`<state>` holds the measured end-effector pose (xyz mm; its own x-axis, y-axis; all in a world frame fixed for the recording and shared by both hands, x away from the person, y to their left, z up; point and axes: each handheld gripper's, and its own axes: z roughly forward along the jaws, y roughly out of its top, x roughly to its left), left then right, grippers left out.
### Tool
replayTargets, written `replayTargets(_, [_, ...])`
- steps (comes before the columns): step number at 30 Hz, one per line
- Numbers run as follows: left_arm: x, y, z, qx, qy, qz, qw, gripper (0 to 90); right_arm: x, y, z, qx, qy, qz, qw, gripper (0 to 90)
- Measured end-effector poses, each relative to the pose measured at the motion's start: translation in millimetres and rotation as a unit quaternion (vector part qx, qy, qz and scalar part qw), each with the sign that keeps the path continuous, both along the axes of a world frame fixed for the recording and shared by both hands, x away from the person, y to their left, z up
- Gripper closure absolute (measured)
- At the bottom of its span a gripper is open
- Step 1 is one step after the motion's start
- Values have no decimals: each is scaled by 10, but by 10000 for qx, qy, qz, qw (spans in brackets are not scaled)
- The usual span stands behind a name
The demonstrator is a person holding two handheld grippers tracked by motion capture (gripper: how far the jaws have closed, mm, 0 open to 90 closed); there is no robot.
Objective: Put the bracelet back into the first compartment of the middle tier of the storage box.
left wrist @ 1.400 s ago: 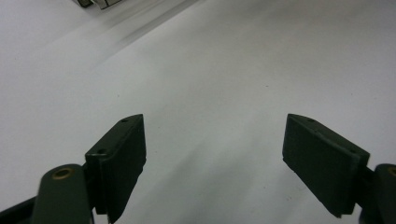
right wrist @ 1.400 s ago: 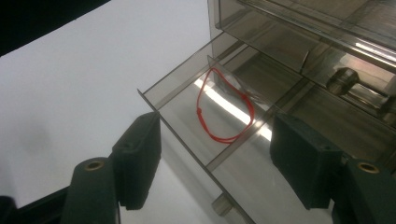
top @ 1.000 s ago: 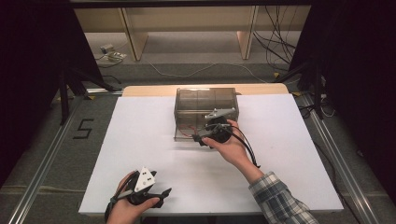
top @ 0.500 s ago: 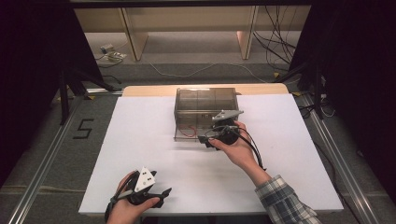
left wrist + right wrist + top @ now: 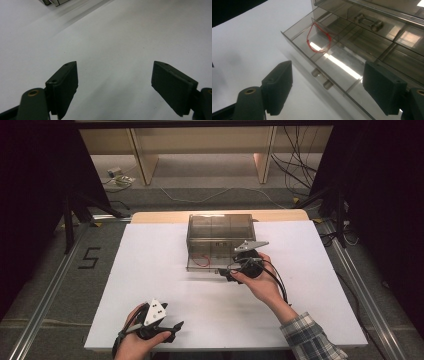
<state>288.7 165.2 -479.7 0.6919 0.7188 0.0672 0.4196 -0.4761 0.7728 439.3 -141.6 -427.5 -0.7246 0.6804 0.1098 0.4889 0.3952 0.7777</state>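
A smoky clear drawer box (image 5: 220, 232) sits at the centre of the white bench (image 5: 150, 270). Its lower drawer (image 5: 332, 62) is pulled out, with a red loop (image 5: 319, 37) in one end compartment. The right tongs (image 5: 231, 274) hover at the drawer front, jaws apart. The left tongs (image 5: 172, 329), lower left, are also apart and empty.

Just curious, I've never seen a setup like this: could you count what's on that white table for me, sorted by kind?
Smoky clear plastic drawer box, its lower drawer pulled out: 1
Thin red elastic loop lying in that drawer: 1
Hand-held black two-jaw grippers, the left gripper and the right gripper, both open: 2
Total: 4
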Motion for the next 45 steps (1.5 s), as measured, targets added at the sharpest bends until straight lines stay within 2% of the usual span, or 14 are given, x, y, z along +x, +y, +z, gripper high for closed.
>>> replayTargets(9, [1, 1, 1, -19, -2, 11, 10000, 212, -73, -188, 14, -6, -74, -93, 9999, 245])
replayTargets(32, [6, -13, -4, -73, -6, -15, 10000, 208, -280, -687, -51, -26, -62, -367, 9993, 230])
replayTargets(45, [7, -15, -3, -87, -13, -8, 10000, 208, -500, -996, -100, -45, -118, -478, 9988, 223])
